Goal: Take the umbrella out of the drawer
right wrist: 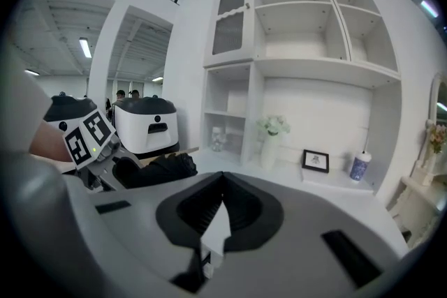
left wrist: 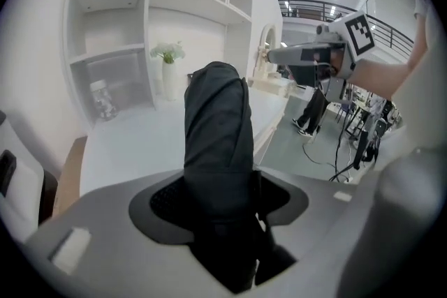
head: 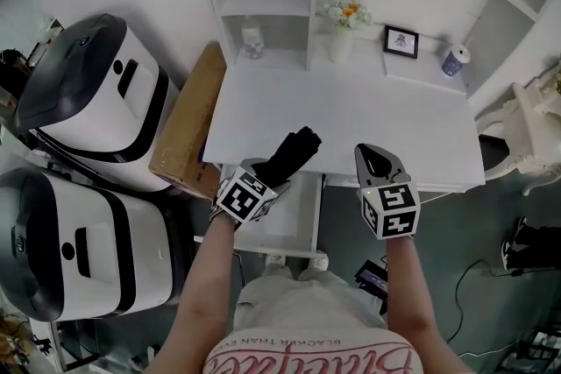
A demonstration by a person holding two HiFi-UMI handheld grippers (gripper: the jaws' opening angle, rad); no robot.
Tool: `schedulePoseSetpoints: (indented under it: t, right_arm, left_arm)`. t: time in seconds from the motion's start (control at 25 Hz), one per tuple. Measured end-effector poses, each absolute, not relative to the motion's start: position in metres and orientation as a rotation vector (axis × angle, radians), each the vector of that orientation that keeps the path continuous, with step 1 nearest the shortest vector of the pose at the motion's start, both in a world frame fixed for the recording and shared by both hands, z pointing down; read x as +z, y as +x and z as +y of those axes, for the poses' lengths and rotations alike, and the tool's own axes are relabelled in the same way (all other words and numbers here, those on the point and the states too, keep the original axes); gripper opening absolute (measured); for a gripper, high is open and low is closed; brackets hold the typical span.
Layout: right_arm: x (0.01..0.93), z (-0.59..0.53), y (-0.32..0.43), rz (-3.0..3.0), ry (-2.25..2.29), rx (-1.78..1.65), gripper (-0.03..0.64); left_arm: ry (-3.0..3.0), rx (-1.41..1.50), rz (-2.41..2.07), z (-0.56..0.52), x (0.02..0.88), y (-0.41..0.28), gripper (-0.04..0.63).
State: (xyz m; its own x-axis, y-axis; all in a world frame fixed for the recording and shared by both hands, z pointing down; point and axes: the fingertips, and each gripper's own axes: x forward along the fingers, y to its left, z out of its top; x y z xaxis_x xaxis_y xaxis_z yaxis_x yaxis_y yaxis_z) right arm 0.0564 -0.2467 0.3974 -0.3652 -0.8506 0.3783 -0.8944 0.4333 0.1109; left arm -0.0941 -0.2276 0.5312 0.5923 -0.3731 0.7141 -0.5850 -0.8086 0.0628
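Observation:
A folded black umbrella [head: 294,151] sticks up out of my left gripper [head: 266,174], which is shut on its lower end. The umbrella hangs above the front edge of the white desk [head: 368,114], over the open white drawer [head: 296,219]. In the left gripper view the umbrella [left wrist: 218,136] rises upright between the jaws of the left gripper [left wrist: 218,200]. My right gripper [head: 377,160] hovers to the right over the desk's front edge, shut with nothing in it. The right gripper view shows its jaws [right wrist: 222,209] meeting, with the umbrella [right wrist: 157,169] off to the left.
At the back of the desk stand a vase of flowers [head: 342,26], a small picture frame [head: 401,41] and a blue-white can [head: 454,59]. A jar [head: 252,38] sits in the shelf unit. A cardboard box [head: 188,123] and two white-black machines [head: 96,92] stand left.

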Motion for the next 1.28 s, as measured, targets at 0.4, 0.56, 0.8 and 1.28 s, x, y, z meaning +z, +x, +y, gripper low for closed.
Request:
schedulePoseSetpoints:
  t: [0.4,0.56,0.8,1.28]
  right_arm:
    - [0.360,-0.255,0.050,-2.380,1.493,0.080,0.008]
    - [0.347,-0.257,0.049,-2.396,1.498,0.039,0.008]
    - [0.330,-0.258,0.047,-2.413,1.501,-0.008,0.008]
    - [0.288,-0.251,0.040,-2.456,1.528,-0.147,0.008]
  left_arm:
    - [2.586,0.780,-1.072,-0.266,0.462,-0.113,0.262]
    - [2.620,0.679,-1.189,-0.275,0.433,-0.123,0.262]
    - [2.701,0.484,-1.337,-0.281,0.387,-0.134,0.262]
    - [2.759,0.105,-1.622,-0.278,0.303,-0.164,0.264]
